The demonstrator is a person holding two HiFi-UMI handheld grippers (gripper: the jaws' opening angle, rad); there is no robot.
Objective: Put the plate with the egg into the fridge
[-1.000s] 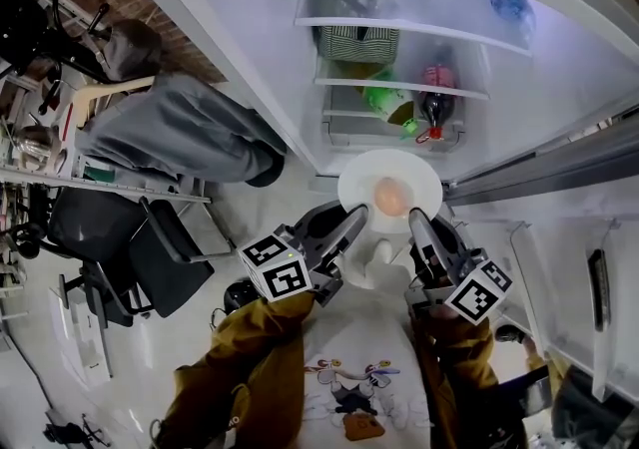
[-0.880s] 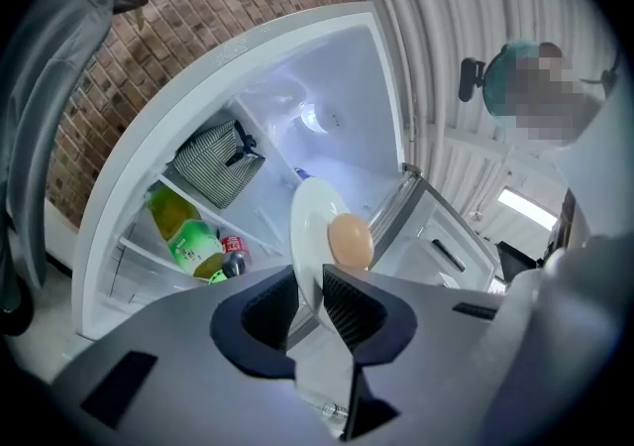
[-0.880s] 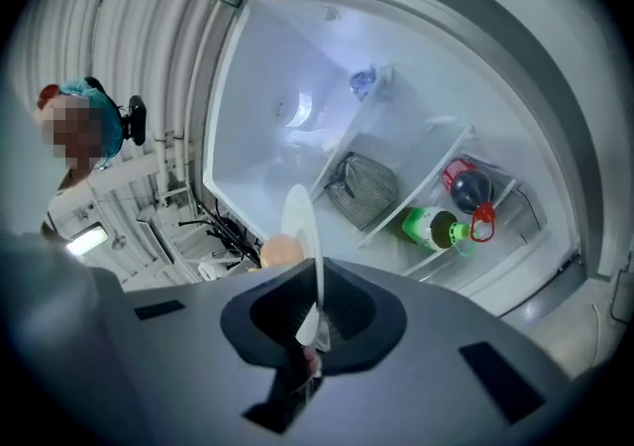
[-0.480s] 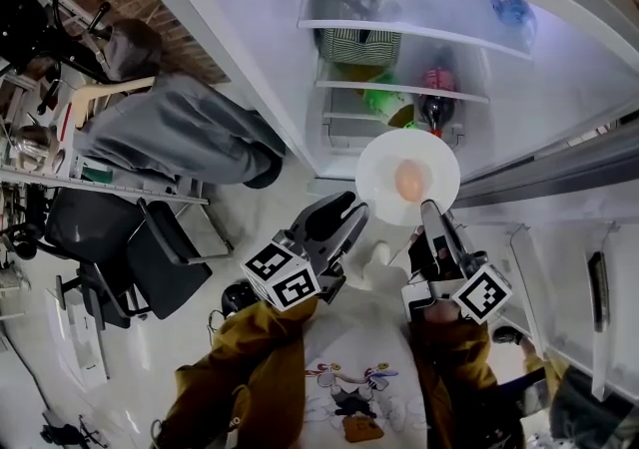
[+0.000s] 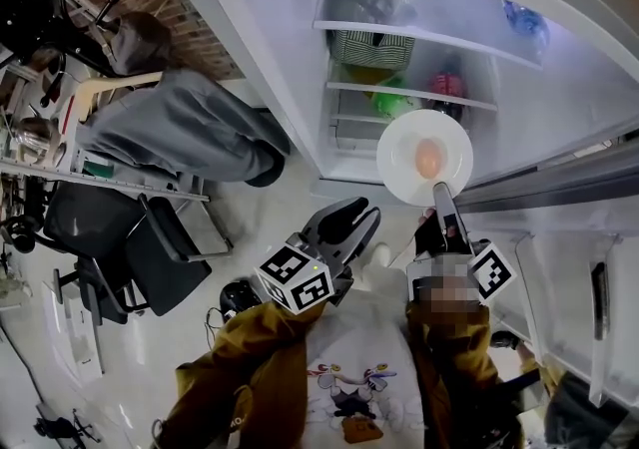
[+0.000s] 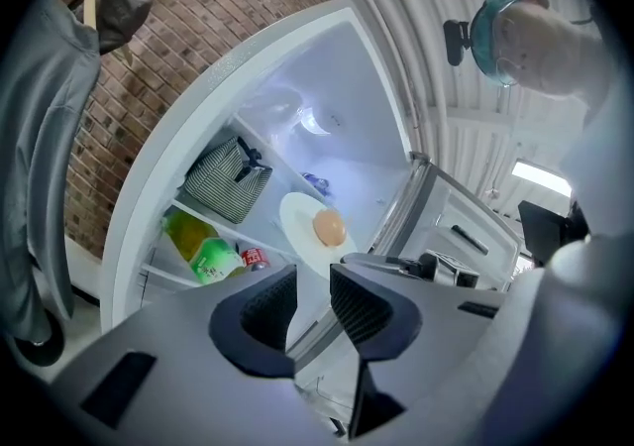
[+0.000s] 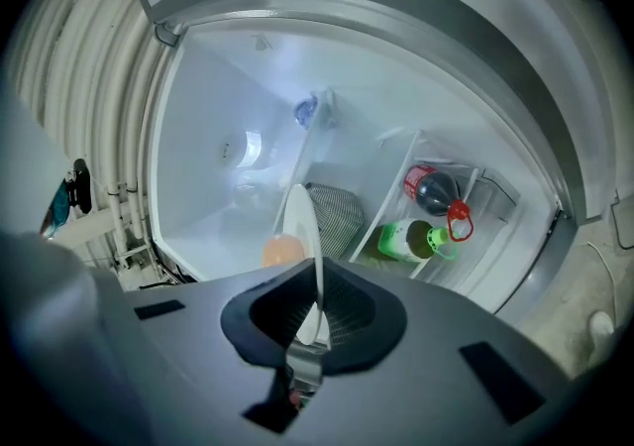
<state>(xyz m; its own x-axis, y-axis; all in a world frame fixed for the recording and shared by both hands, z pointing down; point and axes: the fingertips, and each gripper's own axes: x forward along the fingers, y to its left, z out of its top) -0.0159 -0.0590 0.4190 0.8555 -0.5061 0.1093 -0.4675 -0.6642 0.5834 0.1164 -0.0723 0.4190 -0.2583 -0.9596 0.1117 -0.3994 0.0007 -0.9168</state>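
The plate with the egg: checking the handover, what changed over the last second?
The left gripper let go of the plate and pulled back, open and empty. The right gripper alone carried the plate forward toward the fridge. Unchanged: right gripper shut on the rim, egg on the plate.

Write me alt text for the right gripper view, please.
The right gripper holds a white plate edge-on by its rim, an egg on it, facing the open fridge. Its shelves hold a striped bag, a green bottle and a dark bottle.
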